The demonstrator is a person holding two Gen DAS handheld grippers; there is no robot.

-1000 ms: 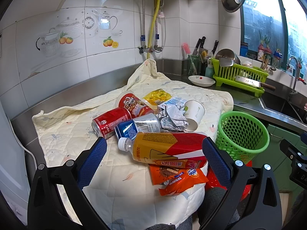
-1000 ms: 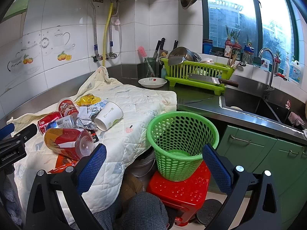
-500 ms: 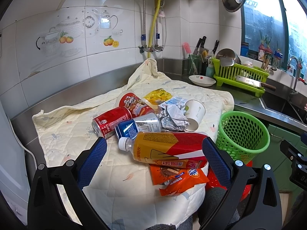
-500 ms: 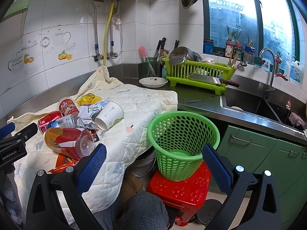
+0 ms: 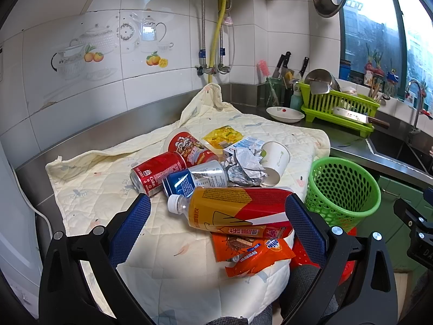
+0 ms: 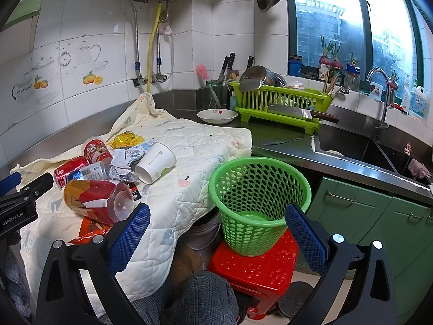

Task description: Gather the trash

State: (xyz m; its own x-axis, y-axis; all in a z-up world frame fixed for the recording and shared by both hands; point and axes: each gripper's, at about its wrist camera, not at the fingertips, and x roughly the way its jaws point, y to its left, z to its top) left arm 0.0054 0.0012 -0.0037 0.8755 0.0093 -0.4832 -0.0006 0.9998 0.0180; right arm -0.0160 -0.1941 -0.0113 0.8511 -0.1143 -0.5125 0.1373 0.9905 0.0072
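Both grippers' jaws gape, released; green basket (image 6: pixel 259 205) holds no visible trash.

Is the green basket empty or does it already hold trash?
Empty. The right wrist view looks down into the green basket and shows only its bare green bottom; the trash lies on the cloth.

A steel counter (image 6: pixel 284 146) carries a quilted cloth (image 5: pixel 108 178), with a white dish (image 6: pixel 217 115) and green drying rack (image 6: pixel 281 103) just beyond the cloth's far edge.
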